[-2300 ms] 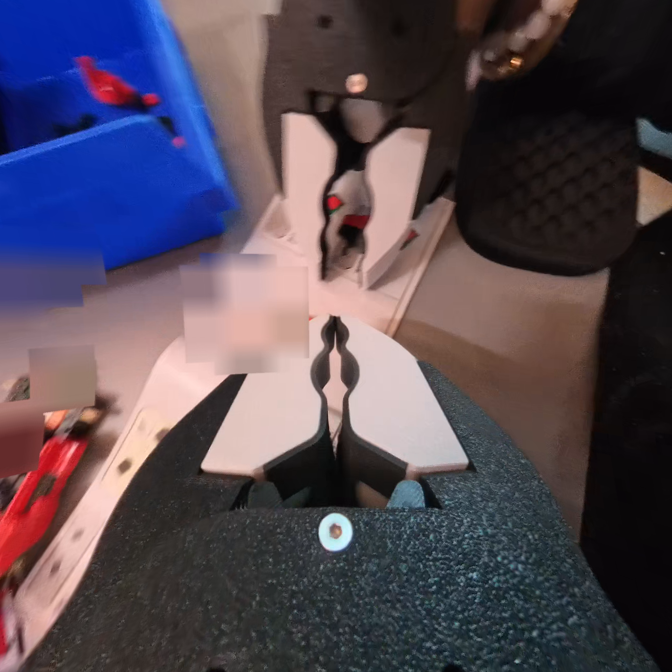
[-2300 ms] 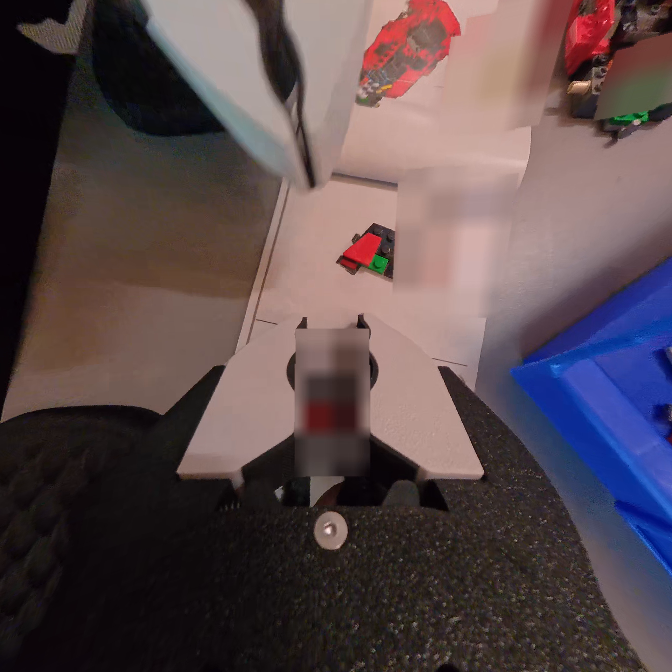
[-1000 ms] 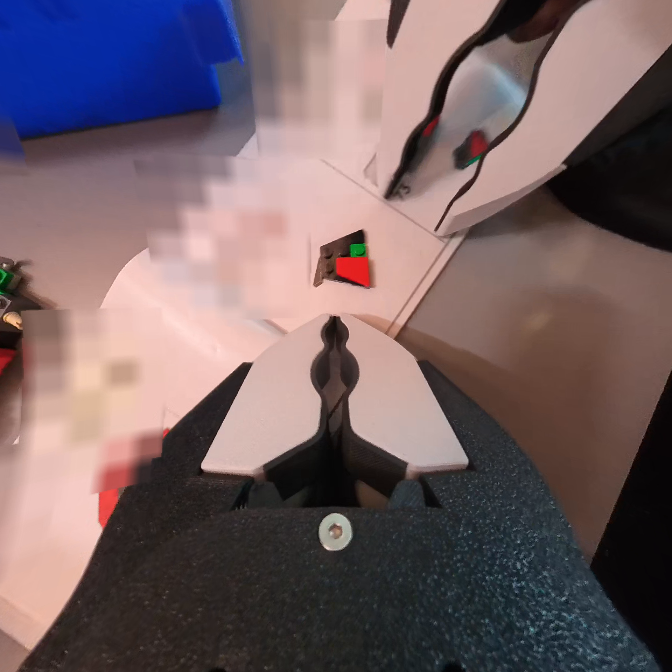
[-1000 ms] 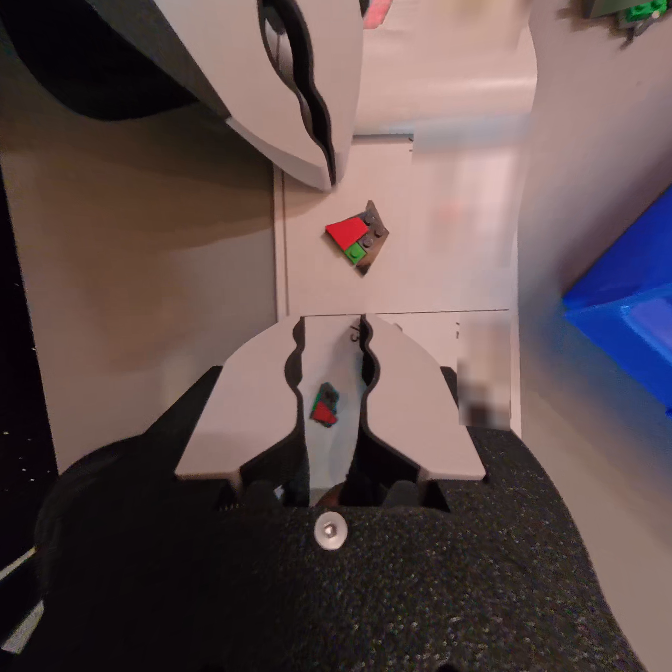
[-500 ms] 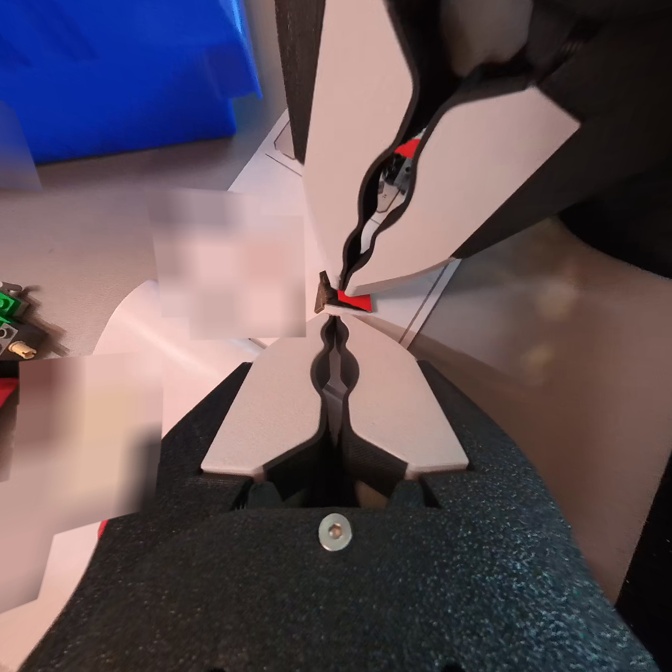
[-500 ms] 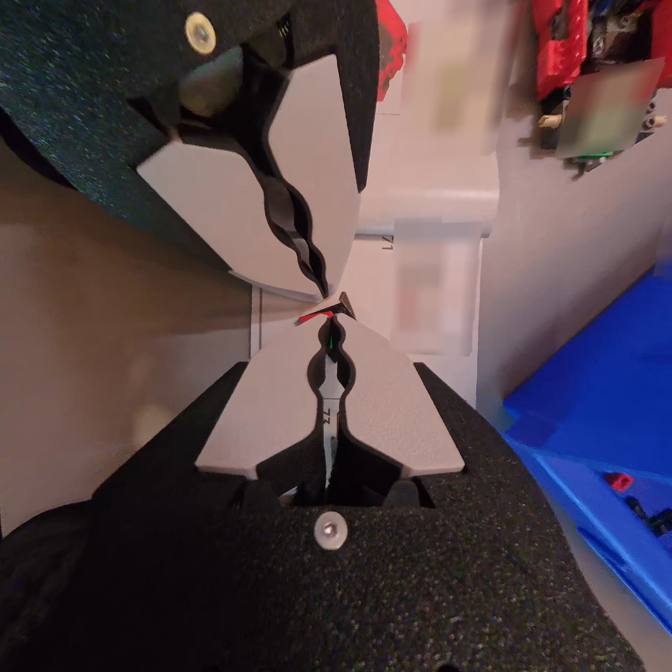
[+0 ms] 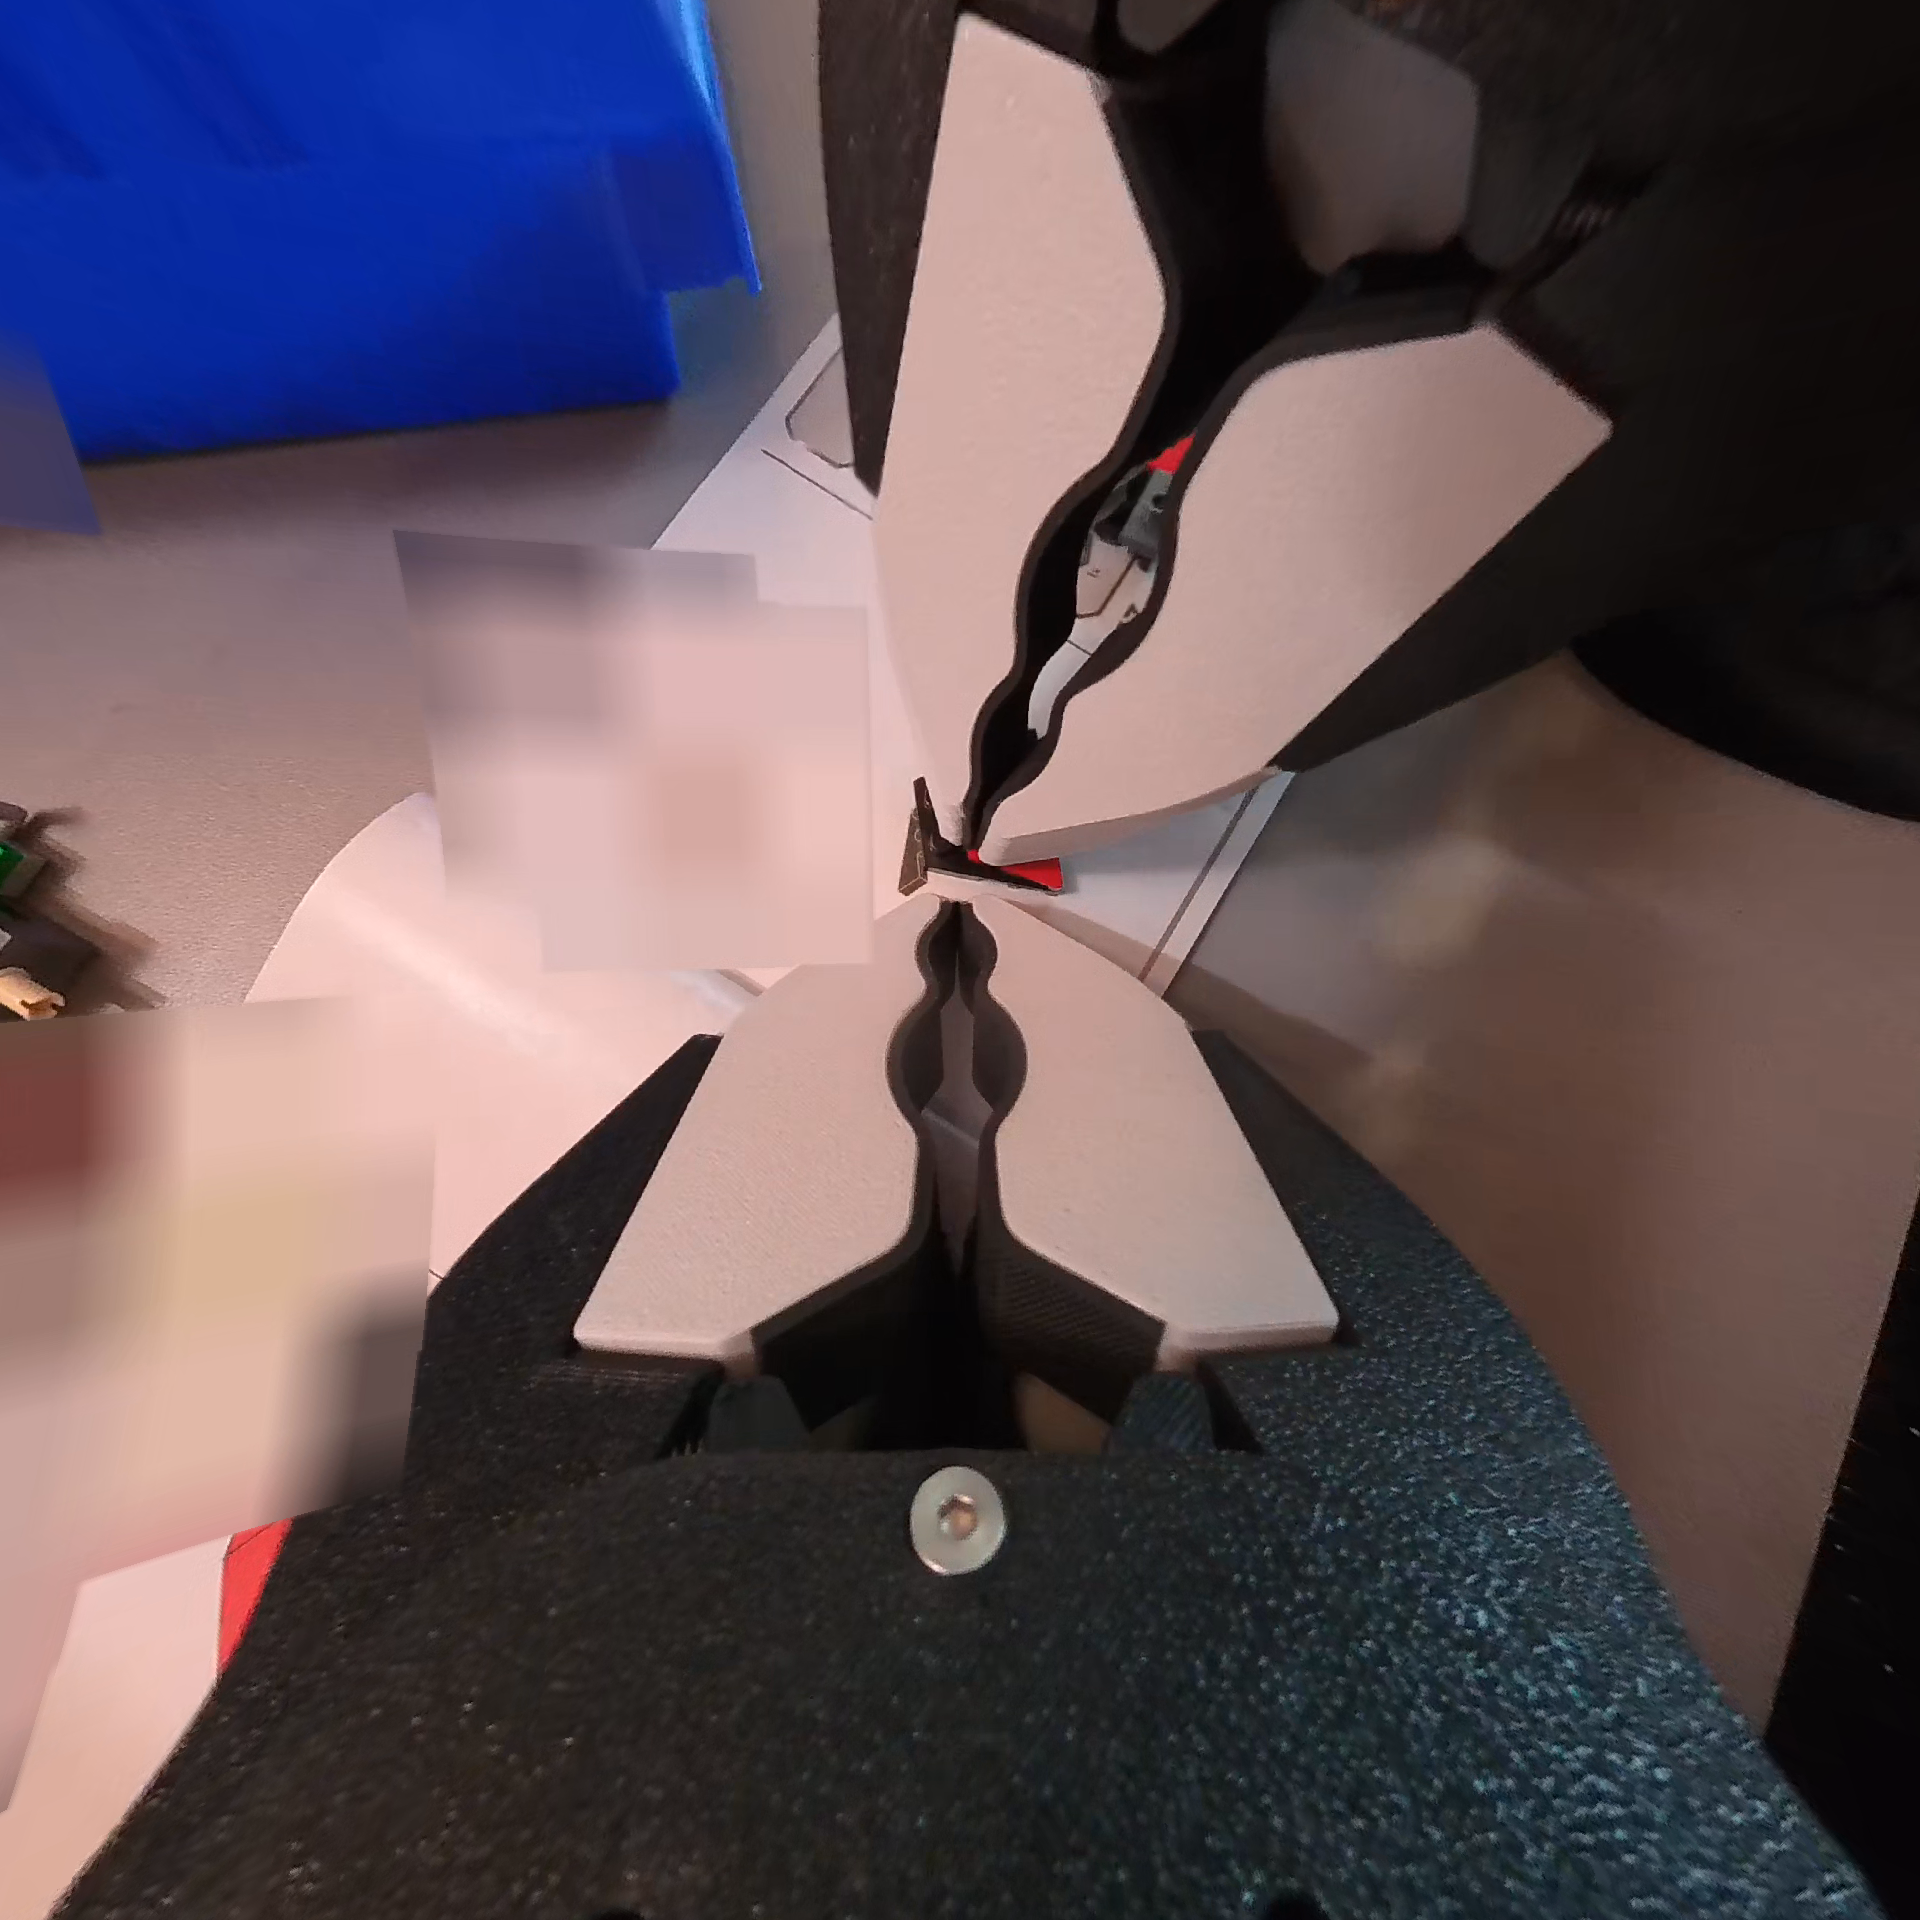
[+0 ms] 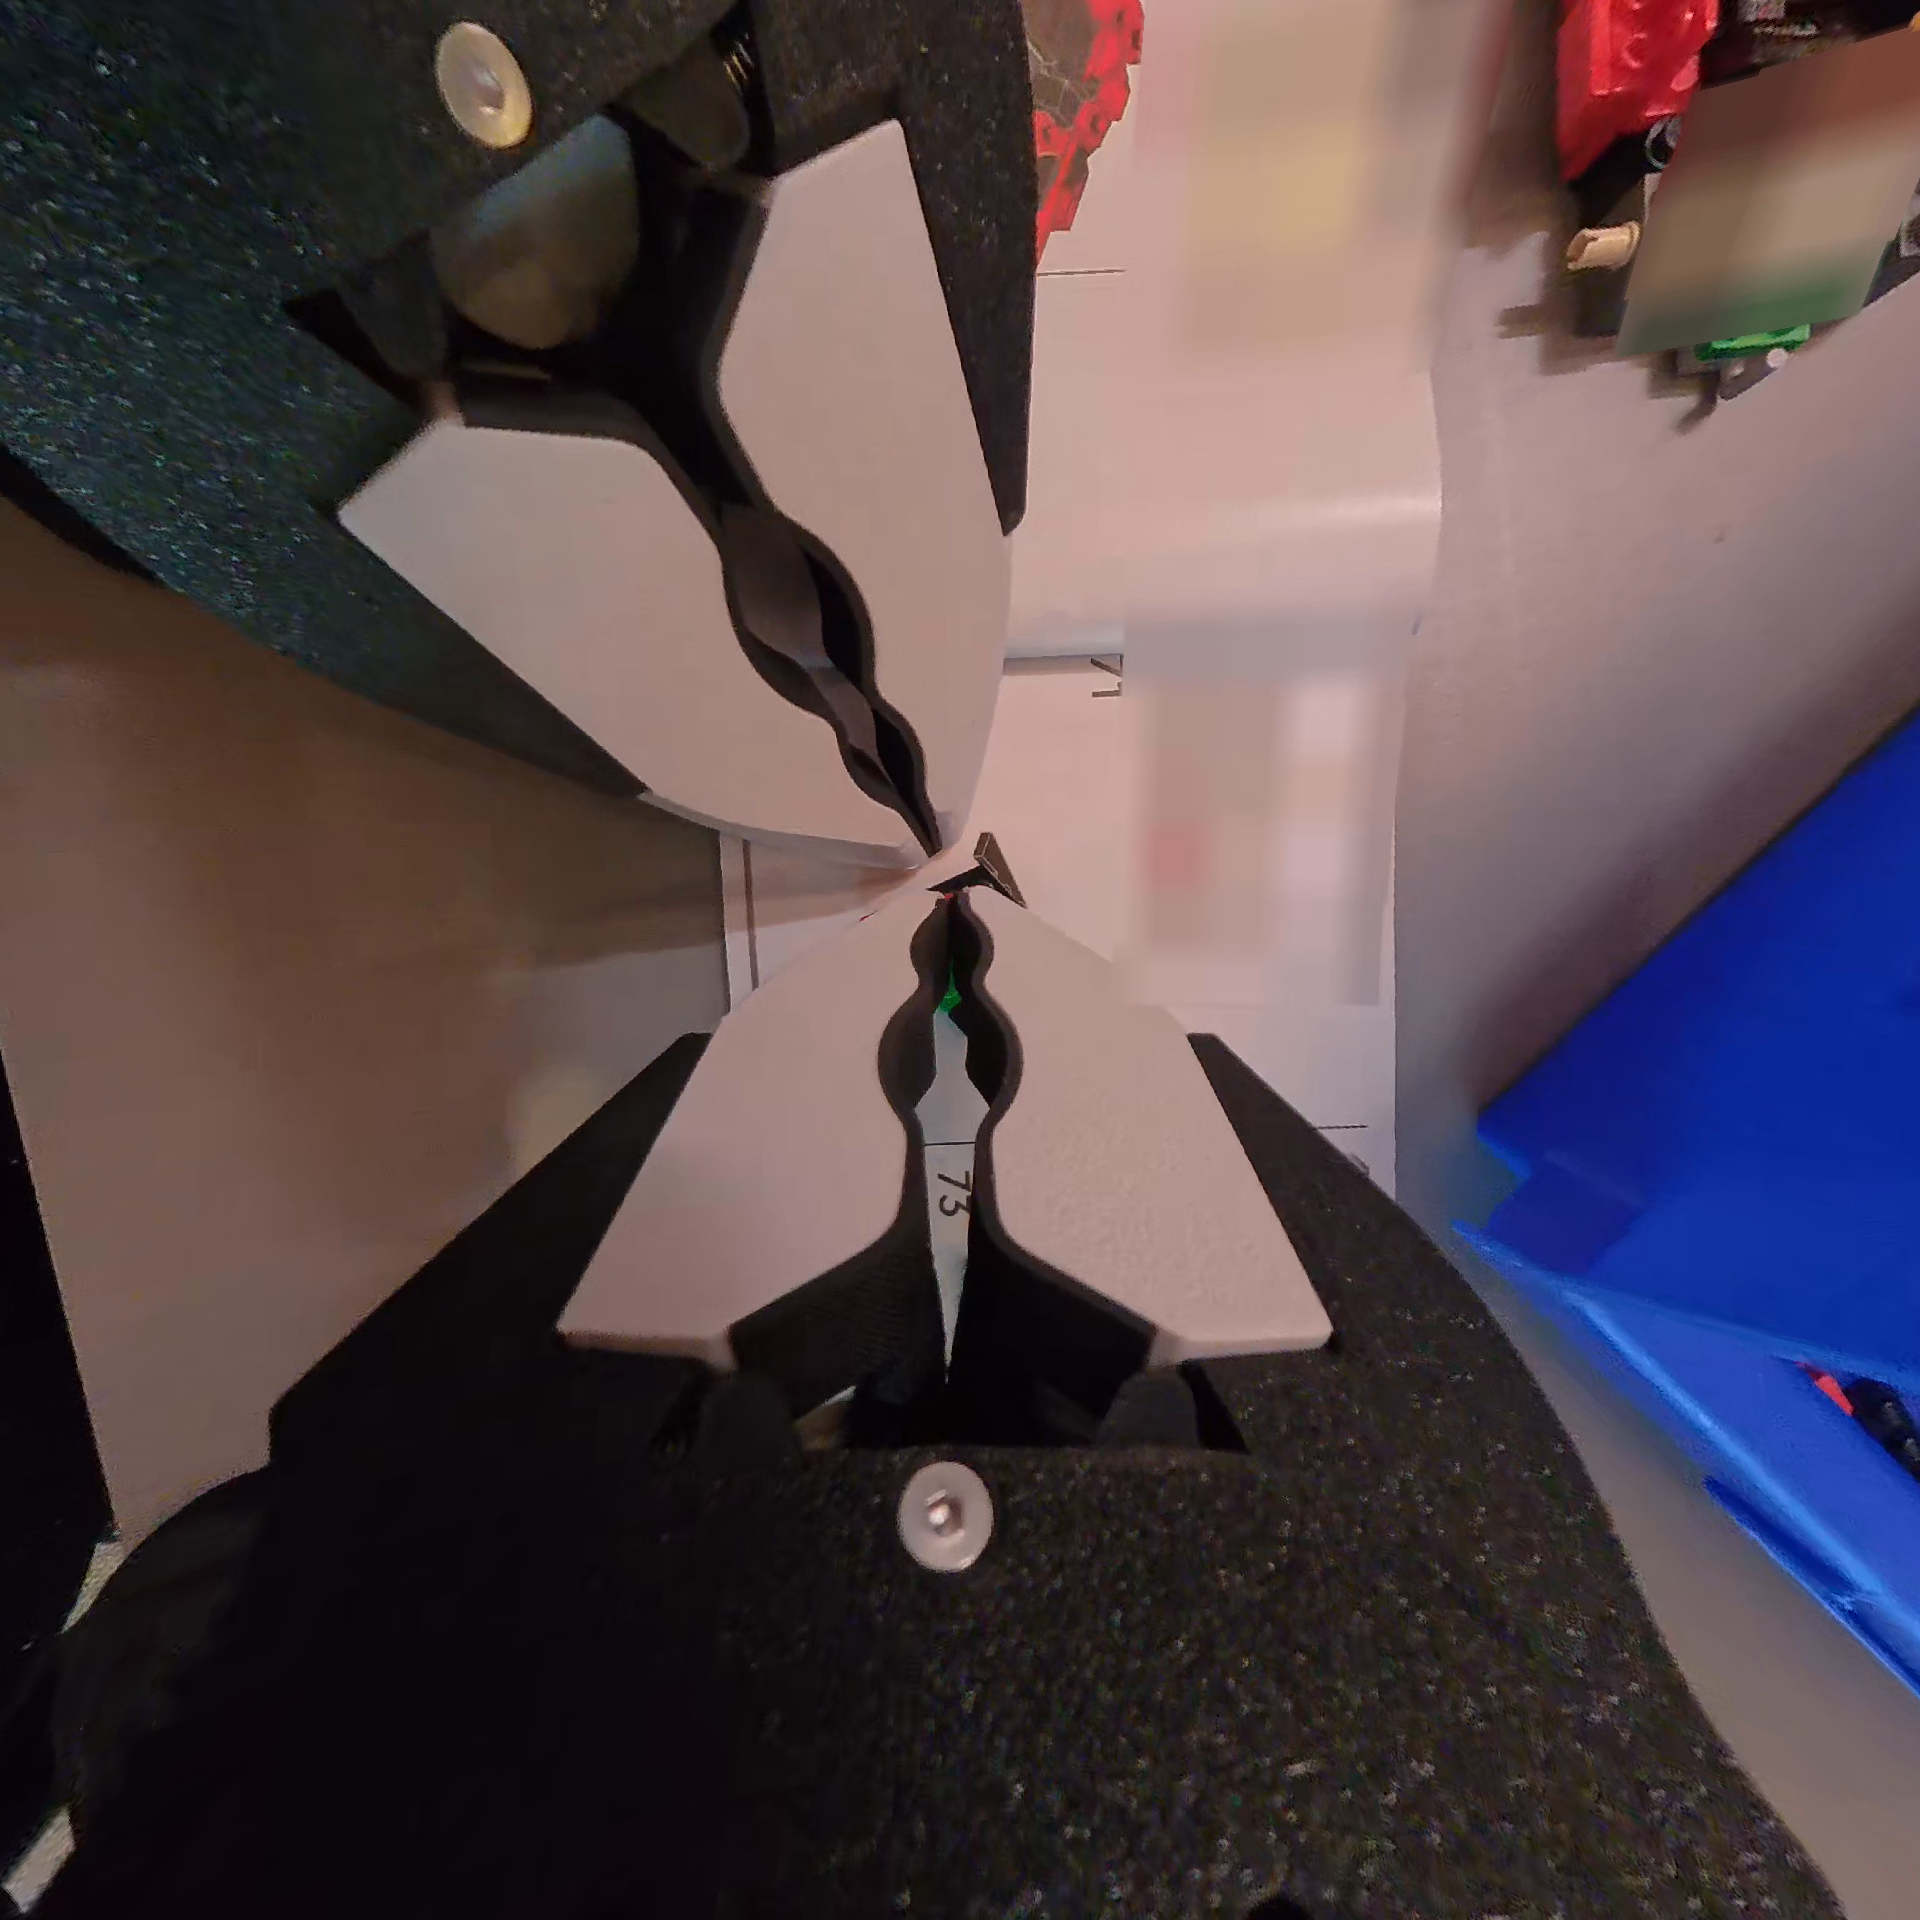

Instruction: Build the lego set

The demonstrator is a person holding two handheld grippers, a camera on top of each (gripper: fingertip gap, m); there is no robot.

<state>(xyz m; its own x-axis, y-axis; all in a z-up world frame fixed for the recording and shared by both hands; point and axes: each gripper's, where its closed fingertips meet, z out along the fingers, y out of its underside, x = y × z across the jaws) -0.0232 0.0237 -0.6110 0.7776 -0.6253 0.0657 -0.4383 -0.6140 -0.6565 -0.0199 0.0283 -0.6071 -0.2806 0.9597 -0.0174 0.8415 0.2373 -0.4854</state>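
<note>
Since the lego piece [image 7: 940, 864] at 12 o'clock is tiny and light, right tool [image 7: 977, 831] pinches its edge, left tool [image 7: 951, 914] closed empty

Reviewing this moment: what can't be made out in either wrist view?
- Small lego assembly: mostly hidden under the right tongs in the left wrist view; only a sliver shows in the right wrist view, so its grip is unclear.
- Instruction booklet: pages covered by mosaic patches in both views.
- Blue bin: cut off by the frame edge, contents too small.
- Loose parts: blurred at the left edge.
</note>
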